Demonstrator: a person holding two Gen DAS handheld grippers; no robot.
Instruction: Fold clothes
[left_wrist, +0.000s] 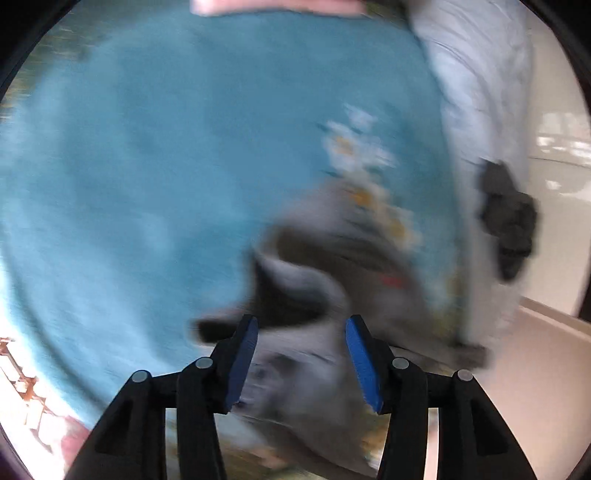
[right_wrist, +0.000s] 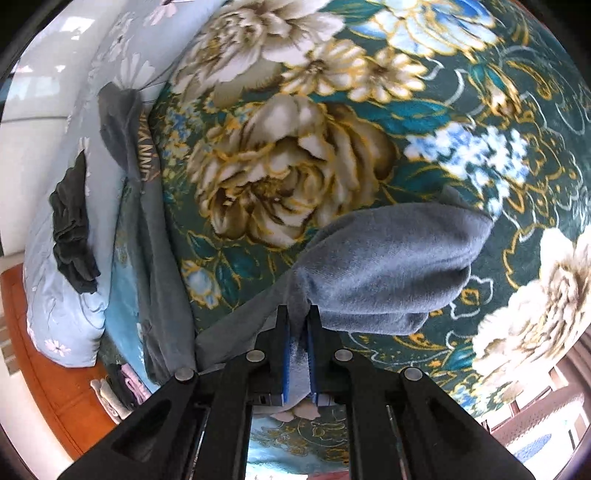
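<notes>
Your right gripper (right_wrist: 298, 325) is clenched on a bunched fold of the grey garment (right_wrist: 388, 266), cloth pinched between its blue pads (right_wrist: 286, 354); the garment trails left across the floral blanket (right_wrist: 280, 155) toward the bed's edge; your left gripper (left_wrist: 301, 354) is released, its blue pads (left_wrist: 243, 362) standing apart with blurred grey cloth (left_wrist: 306, 387) lying under them, not pinched; beyond it spreads a teal cover (left_wrist: 147, 166); a pale blue pillow (right_wrist: 62, 295) carries a dark crumpled cloth (right_wrist: 72, 236).

L tool (left_wrist: 301, 363) open; R tool (right_wrist: 298, 356) clamped shut.
</notes>
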